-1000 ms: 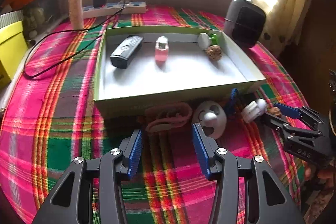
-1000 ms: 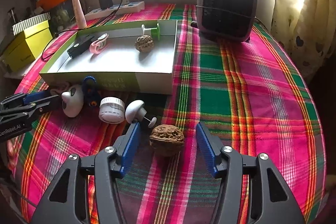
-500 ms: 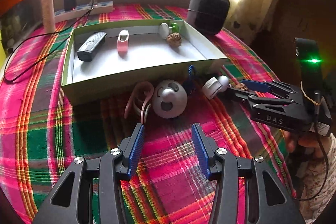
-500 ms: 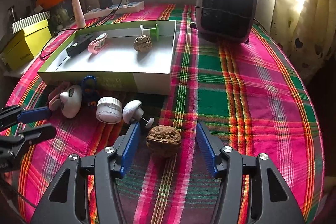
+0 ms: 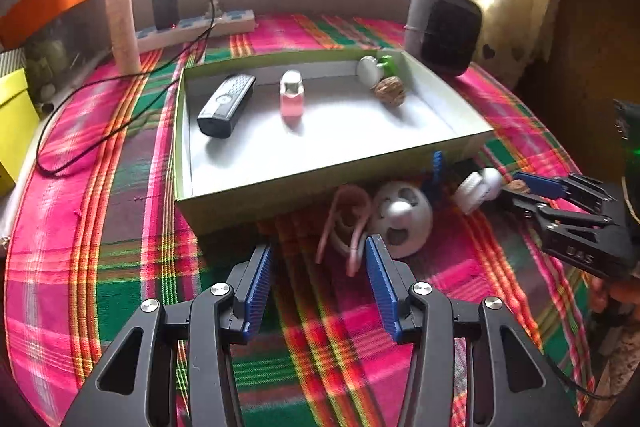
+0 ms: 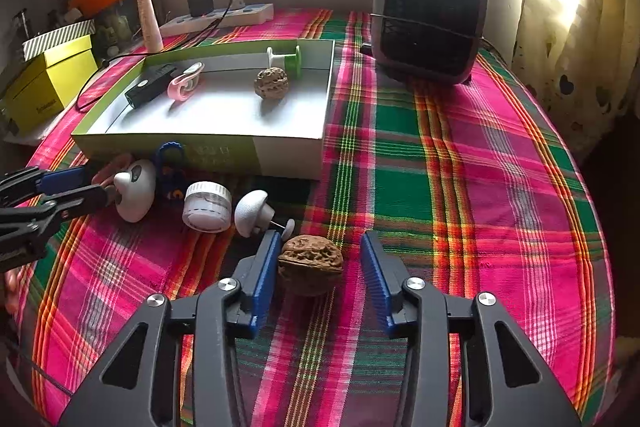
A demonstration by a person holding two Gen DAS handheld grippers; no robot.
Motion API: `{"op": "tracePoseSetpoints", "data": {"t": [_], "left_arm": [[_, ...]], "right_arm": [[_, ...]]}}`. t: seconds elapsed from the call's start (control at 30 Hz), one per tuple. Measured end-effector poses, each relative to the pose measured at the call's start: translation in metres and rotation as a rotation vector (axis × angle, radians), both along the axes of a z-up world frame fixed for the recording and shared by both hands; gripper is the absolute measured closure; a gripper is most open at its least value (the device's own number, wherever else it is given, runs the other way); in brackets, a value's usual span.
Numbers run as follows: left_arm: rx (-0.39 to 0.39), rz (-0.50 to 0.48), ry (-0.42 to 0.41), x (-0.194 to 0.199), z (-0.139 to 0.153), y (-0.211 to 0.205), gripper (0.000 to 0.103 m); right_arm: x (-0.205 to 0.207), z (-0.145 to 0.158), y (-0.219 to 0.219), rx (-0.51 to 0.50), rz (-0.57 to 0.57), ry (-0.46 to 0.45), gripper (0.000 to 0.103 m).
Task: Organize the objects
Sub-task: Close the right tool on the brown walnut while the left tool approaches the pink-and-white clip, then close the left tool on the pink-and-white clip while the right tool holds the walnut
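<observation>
While right gripper (image 6: 320, 267) jaws close around table walnut (image 6: 311, 263), right pad apart; left gripper (image 5: 318, 283) spread, empty; tray (image 6: 288, 157) holds remote (image 6: 150, 90), pink clip (image 6: 185, 82), spool (image 6: 285, 59), second walnut (image 6: 271, 83).

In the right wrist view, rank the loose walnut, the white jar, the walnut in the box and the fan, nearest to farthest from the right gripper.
1. Loose walnut, between the right gripper fingers.
2. White jar, ahead left.
3. Walnut in the box, farther ahead.
4. Fan, far back right.

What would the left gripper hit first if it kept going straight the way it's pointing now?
Most likely the pink clip lying on the plaid cloth just ahead of the left gripper, with the green box wall right behind it. The white ball sits slightly to the right. Depth is hard to judge through the fisheye.
</observation>
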State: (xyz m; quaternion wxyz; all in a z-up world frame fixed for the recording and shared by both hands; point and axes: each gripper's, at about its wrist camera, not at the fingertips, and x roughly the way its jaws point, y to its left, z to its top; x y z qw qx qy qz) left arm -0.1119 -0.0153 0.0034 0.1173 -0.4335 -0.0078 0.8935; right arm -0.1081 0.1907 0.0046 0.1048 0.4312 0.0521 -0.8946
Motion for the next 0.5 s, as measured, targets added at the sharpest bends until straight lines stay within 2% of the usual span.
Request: {"op": "tracePoseSetpoints", "data": {"t": [0.27,0.5], "left_arm": [[-0.030,-0.028,0.011,-0.008,0.001,0.007,0.058],[-0.048,-0.020,0.014,-0.012,0.001,0.012,0.058]], "right_arm": [[0.002,0.000,-0.005,0.007,0.017,0.003,0.069],[0.002,0.000,-0.006,0.009,0.019,0.004,0.070]]}}
